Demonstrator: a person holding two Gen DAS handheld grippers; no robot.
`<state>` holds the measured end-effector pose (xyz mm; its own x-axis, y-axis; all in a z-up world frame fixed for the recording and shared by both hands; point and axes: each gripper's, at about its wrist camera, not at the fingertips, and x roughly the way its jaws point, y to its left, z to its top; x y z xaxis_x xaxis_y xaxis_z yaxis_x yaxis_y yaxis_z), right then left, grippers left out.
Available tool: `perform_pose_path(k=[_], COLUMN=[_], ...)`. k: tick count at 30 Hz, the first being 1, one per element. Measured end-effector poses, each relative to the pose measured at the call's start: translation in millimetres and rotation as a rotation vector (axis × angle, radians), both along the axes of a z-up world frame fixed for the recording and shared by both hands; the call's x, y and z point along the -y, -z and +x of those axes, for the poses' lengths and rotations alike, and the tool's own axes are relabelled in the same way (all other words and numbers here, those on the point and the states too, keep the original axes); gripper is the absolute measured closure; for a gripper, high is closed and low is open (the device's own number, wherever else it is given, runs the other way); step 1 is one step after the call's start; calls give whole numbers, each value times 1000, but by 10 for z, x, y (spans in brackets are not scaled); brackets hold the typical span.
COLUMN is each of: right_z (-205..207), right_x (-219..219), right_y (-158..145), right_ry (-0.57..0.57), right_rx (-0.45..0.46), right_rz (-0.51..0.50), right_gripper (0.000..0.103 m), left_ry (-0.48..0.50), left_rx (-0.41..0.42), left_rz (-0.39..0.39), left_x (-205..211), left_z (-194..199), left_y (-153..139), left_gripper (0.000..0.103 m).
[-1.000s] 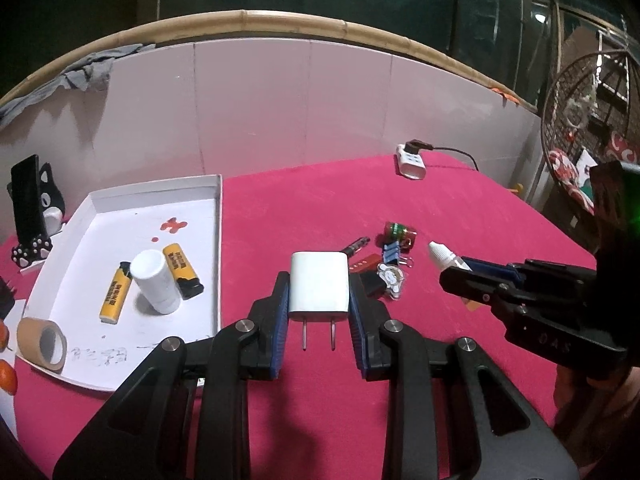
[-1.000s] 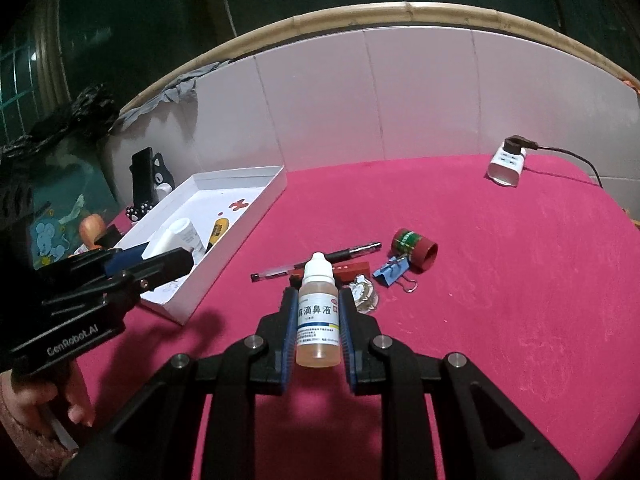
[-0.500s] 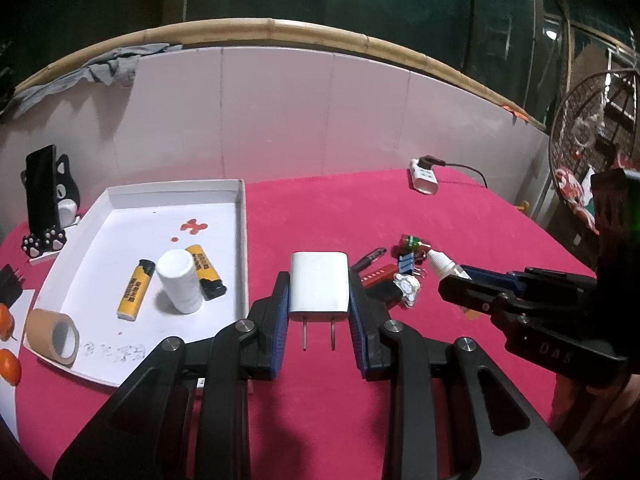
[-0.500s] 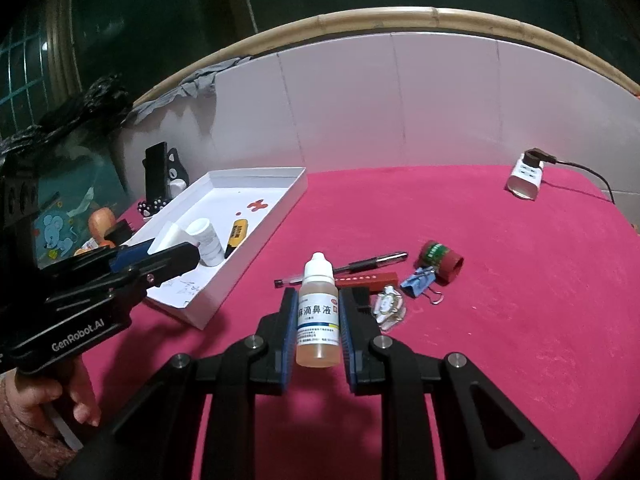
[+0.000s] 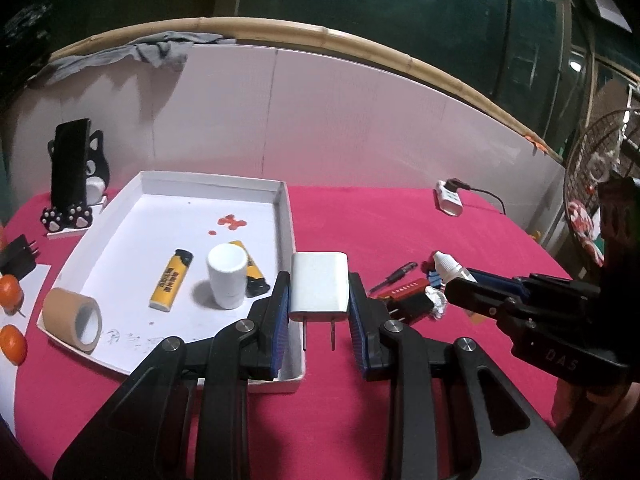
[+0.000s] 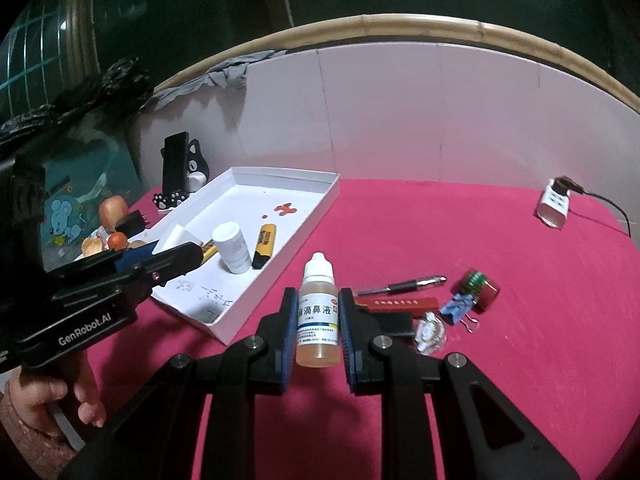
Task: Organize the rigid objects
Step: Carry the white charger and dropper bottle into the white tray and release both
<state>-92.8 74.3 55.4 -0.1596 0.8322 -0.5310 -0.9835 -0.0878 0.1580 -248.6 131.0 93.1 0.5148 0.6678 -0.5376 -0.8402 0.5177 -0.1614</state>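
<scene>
My left gripper (image 5: 319,312) is shut on a white plug adapter (image 5: 319,286), prongs down, held just over the right wall of the white tray (image 5: 208,182). My right gripper (image 6: 318,320) is shut on a small dropper bottle (image 6: 318,312) of amber liquid, above the red cloth right of the tray (image 6: 296,178). The tray holds two yellow lighters (image 5: 171,280), a white pill bottle (image 5: 226,276) and a roll of tan tape (image 5: 74,324). A pen (image 6: 404,286), a red box (image 6: 400,304), a blue binder clip (image 6: 458,310) and a red-green roll (image 6: 480,286) lie on the cloth.
A black cat phone stand (image 5: 74,176) stands left of the tray by the white back wall. A white power strip (image 6: 554,204) with a cable lies at the far right. Oranges (image 5: 12,344) and a black comb (image 5: 18,256) lie at the left edge.
Both grippers have moved left toward the tray, each keeping its hold. The adapter now hangs over the tray's right wall; the bottle is nearer the tray's corner.
</scene>
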Motion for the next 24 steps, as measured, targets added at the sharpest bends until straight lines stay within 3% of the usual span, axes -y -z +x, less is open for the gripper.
perform_pose_path(k=[16,24], right_z=[-393,-550], right_x=[-323,-523], right_y=[-13,-101], right_ry=[-80,-107], right_rx=[46,66], right_rz=[-39,-48], right_gripper=[84,84], left_ry=[-98,-207], left_rx=[42,44], left_rz=[-25,-15], left_x=[-224,-569], left_z=[-443,-886], left_y=[77,-80], left_gripper=[77,77])
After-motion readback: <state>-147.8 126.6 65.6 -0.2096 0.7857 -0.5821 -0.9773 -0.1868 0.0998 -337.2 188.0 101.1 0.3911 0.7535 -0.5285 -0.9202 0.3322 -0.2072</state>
